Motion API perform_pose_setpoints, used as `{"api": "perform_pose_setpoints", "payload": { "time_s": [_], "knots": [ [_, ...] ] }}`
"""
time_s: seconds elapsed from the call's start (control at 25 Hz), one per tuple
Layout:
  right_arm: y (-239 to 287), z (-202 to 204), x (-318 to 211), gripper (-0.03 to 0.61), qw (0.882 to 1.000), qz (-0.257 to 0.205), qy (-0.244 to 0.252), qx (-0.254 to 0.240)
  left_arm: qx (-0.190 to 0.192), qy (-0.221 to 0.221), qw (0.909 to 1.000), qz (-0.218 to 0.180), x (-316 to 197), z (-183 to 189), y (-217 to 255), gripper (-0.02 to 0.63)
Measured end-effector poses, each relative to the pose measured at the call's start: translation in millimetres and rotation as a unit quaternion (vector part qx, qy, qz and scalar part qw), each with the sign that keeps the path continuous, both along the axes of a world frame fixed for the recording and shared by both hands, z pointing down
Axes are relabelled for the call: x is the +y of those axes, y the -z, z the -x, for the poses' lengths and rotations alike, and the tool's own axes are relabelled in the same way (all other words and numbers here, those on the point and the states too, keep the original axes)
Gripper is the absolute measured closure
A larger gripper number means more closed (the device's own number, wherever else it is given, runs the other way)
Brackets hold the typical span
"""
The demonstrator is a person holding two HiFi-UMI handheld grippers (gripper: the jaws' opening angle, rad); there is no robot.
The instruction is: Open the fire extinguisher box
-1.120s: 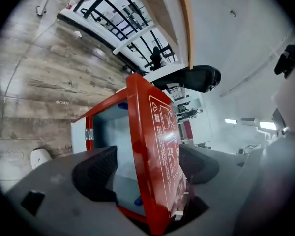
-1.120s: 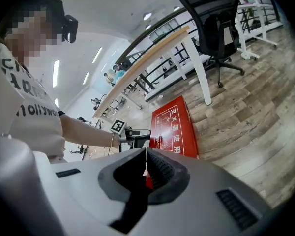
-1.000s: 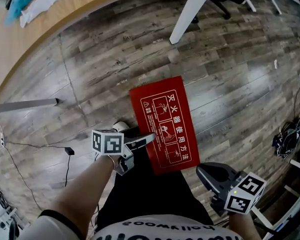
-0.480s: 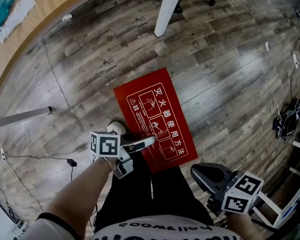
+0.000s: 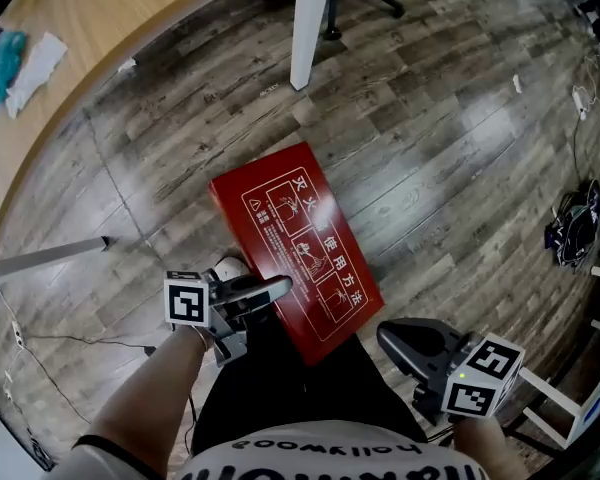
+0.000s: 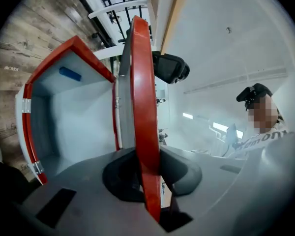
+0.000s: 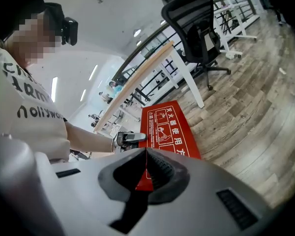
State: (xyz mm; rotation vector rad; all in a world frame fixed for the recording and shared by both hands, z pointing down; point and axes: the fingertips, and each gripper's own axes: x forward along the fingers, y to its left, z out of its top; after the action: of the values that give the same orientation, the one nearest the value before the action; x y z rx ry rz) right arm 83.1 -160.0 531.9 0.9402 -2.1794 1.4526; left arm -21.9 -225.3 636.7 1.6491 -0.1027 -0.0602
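Two claws in frame. Left claw (image 5: 278,287) pointed level, forearm stretched out from the body. Its jaws had just been closing and pinched the near edge of the red lid (image 5: 292,246), which was tilted up off the fire extinguisher box (image 6: 71,117) on the wood floor (image 5: 450,118). Right claw (image 5: 405,340) hung low to the right, angled down, jaws together, empty. Curved worktop (image 5: 70,78) at upper left; office chair (image 7: 196,28) beyond.

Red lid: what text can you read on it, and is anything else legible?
"灭火器使用方法": white print down the red lid.
Small print beside the lid's warning triangle: too small to read.
"hollywood": on the person's shirt, upside down in the head view.
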Motion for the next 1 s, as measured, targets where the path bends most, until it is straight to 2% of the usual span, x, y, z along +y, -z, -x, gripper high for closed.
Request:
{"api": "perform_pose_setpoints", "payload": {
  "time_s": [0.12,0.24,0.32,0.44,0.56,0.6,0.84,1.0],
  "knots": [
    [11,0,3,0.571,1.000,-0.021,-0.012,0.003,0.010,-0.013,0.9998,0.013,3,-6,13,0.546],
    [22,0,6,0.571,0.999,-0.041,-0.019,0.002,0.034,-0.012,0.9962,0.079,3,-14,28,0.545],
    [35,-11,4,0.571,0.999,-0.049,-0.023,0.000,0.031,-0.015,0.9949,0.095,-4,-32,46,0.540],
    [55,-35,-1,0.571,0.998,-0.059,-0.033,-0.003,-0.024,-0.008,0.9947,0.099,-13,-55,62,0.537],
    [66,-50,-3,0.571,0.996,-0.077,-0.041,-0.009,-0.127,0.013,0.9875,0.093,-14,-54,55,0.540],
    [69,-55,-3,0.571,0.995,-0.084,-0.043,-0.012,-0.149,0.024,0.9844,0.091,-14,-54,53,0.546],
    [77,-80,-10,0.571,0.994,-0.102,-0.036,-0.030,-0.204,0.118,0.9666,0.101,-21,-65,56,0.549],
    [80,-94,-29,0.571,0.992,-0.102,-0.066,-0.038,-0.240,0.154,0.9529,0.102,-27,-72,60,0.549]
  ]
}}
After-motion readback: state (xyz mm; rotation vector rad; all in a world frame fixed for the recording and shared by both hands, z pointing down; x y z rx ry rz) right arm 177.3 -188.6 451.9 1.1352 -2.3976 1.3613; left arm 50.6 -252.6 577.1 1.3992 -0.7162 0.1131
